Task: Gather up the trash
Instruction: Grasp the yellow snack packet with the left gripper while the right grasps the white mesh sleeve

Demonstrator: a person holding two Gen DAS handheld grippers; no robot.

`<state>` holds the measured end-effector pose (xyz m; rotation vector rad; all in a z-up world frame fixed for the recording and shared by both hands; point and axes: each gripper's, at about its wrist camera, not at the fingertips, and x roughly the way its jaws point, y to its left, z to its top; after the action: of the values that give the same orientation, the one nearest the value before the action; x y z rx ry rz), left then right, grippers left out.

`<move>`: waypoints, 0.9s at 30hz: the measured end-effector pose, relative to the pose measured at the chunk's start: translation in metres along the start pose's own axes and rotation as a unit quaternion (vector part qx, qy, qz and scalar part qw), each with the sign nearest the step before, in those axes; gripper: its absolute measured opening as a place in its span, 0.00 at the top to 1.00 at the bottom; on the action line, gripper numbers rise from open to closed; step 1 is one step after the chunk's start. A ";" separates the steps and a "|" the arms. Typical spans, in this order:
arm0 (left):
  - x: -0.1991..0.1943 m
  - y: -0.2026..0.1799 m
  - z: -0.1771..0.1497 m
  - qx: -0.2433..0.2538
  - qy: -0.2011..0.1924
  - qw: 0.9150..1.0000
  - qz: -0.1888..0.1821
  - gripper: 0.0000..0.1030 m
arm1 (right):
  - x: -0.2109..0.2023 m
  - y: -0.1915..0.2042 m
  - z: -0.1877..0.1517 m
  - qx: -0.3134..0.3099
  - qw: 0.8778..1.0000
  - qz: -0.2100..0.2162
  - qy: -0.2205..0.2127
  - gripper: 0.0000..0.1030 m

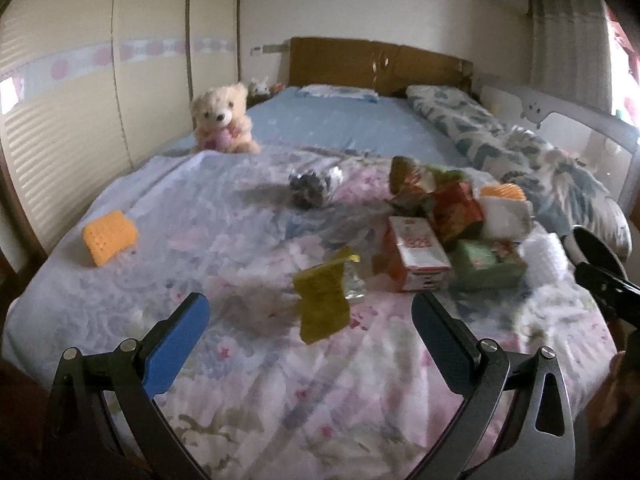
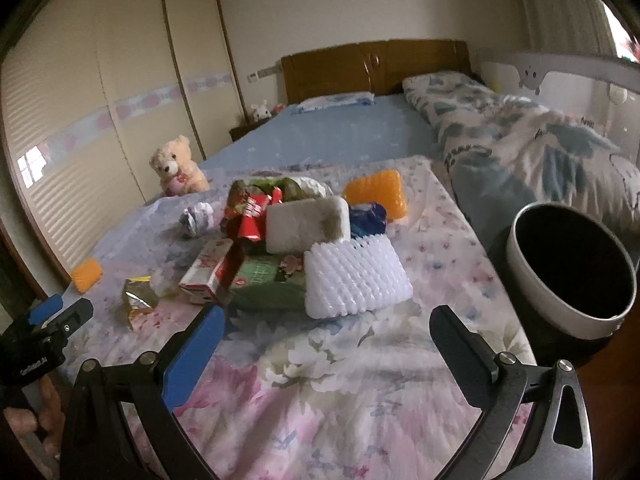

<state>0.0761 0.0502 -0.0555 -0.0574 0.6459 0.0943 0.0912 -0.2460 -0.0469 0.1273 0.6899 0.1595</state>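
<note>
The green packet (image 2: pixel 266 280) is mostly buried under the white foam net (image 2: pixel 354 280), the bin (image 2: pixel 568 312) probably runs past the frame edge, and that yellow wrapper (image 1: pixel 322 304) is too blurry to read.

Left gripper (image 1: pixel 310 320) and right gripper (image 2: pixel 326 330) built of black linkages, silver pivot screws, blue finger pads (image 1: pixel 176 344) fitted inside

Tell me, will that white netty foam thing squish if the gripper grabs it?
Probably yes: the white foam net looks like soft open mesh, so it should squash between the fingers. It likely weighs very little. It lies flat, so it probably won't roll.
</note>
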 end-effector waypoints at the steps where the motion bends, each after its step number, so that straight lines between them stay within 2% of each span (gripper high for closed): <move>1: 0.007 0.001 0.001 -0.003 0.008 1.000 0.000 0.00 | 0.005 -0.003 0.001 0.005 1.000 0.000 0.004 0.00; 5: 0.028 0.004 0.004 -0.005 0.025 1.000 0.002 0.01 | 0.021 -0.014 0.006 0.024 1.000 0.004 0.020 0.00; 8: 0.042 0.003 0.002 -0.005 0.045 0.999 0.002 0.11 | 0.034 -0.021 0.011 0.033 0.999 0.008 0.030 0.00; 11: 0.052 0.003 -0.001 -0.010 0.064 0.998 -0.005 0.25 | 0.047 -0.026 0.014 0.038 0.998 0.012 0.043 0.01; 14: 0.058 0.001 -0.004 -0.009 0.077 0.997 -0.016 0.49 | 0.057 -0.032 0.015 0.045 0.997 0.019 0.055 0.02; 15: 0.060 -0.001 -0.005 -0.008 0.083 0.996 -0.021 0.64 | 0.060 -0.032 0.015 0.046 0.997 0.019 0.057 0.04; 17: 0.060 -0.004 -0.006 -0.004 0.084 0.996 -0.023 0.65 | 0.065 -0.034 0.014 0.045 0.997 0.018 0.064 0.23; 18: 0.058 -0.007 -0.007 -0.001 0.080 0.997 -0.025 0.66 | 0.068 -0.035 0.012 0.047 0.996 0.018 0.071 0.39; 19: 0.057 -0.009 -0.007 0.002 0.077 0.997 -0.028 0.66 | 0.070 -0.036 0.010 0.050 0.995 0.021 0.078 0.44; 22: 0.049 -0.019 -0.005 0.014 0.067 0.997 -0.038 0.66 | 0.064 -0.038 0.005 0.052 0.996 0.025 0.072 0.56; 27: 0.034 -0.039 0.002 0.025 0.055 0.996 -0.069 0.66 | 0.049 -0.042 0.002 0.061 0.995 0.034 0.065 0.62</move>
<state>0.1086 0.0139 -0.0739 -0.0587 0.7520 -0.0581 0.1338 -0.2783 -0.0834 0.2589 0.8268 0.1921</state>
